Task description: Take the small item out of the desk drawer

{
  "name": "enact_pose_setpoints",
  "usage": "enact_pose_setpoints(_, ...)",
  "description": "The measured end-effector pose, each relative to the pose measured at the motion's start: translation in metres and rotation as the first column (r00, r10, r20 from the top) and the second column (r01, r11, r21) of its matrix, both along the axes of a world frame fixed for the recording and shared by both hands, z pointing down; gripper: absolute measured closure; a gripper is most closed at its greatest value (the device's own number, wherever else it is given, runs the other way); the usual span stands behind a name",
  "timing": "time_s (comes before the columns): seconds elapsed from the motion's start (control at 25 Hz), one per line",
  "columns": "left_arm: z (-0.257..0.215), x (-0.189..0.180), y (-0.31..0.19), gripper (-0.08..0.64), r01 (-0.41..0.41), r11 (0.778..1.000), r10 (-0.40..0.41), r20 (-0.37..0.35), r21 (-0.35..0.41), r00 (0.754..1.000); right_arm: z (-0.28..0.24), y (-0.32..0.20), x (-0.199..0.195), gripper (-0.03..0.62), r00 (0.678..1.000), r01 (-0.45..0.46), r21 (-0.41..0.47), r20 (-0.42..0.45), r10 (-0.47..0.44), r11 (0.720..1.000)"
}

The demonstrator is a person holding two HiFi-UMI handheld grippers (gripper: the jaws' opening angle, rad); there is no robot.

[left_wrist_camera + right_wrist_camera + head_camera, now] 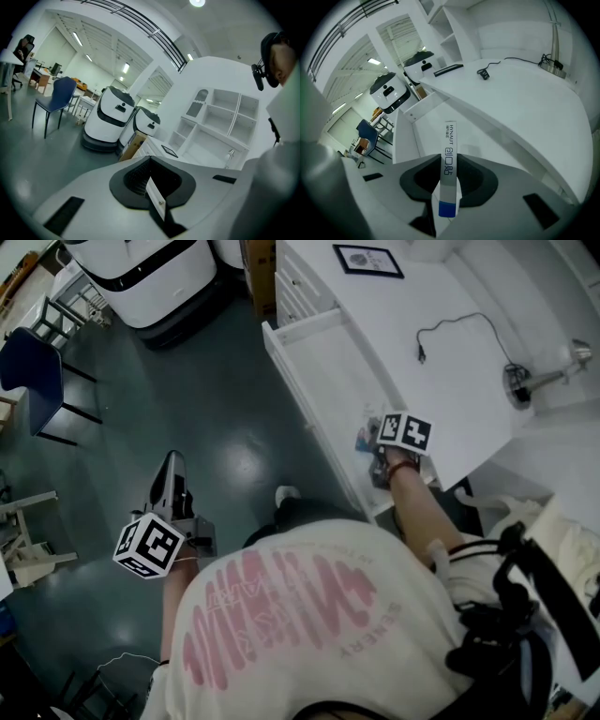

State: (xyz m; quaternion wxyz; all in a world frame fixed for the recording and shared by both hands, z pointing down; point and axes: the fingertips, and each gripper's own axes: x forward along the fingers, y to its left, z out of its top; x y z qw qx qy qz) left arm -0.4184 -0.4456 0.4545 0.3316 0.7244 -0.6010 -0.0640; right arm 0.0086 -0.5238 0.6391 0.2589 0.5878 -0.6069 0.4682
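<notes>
One hand (pixel 401 472) tilts right tongs (pixel 449 165) steeply down, gripping small box (pixel 449 136).

White desk (pixel 469 343), white drawer (pixel 330 371), white box (pixel 449 161) with blue end and blue lettering, blue chair (pixel 26 371), dark grey-green floor (pixel 216 418), white shirt (pixel 309 615) with pink print.

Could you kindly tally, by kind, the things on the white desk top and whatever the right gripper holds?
Black-framed picture: 1
Black cable: 1
Desk lamp: 1
Small box: 1
Total: 4
</notes>
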Motion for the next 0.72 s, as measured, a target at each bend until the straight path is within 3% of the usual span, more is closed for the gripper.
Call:
enact_pose_setpoints(0.44, -0.026, 0.011, 0.068, 0.531, 0.060, 0.995, -0.060, 0.005, 0.082, 0.998, -0.068, 0.042, 0.001, 0.492, 0.996, 0.084, 0.191, -0.006, -0.085, 0.978)
enact_pose_setpoints(0.72, -0.040, 0.027, 0.102, 0.531, 0.058, 0.990, -0.060, 0.009, 0.125, 0.998, -0.129, 0.047, -0.015, 0.492, 0.990, 0.101, 0.358, 0.056, -0.130, 0.928)
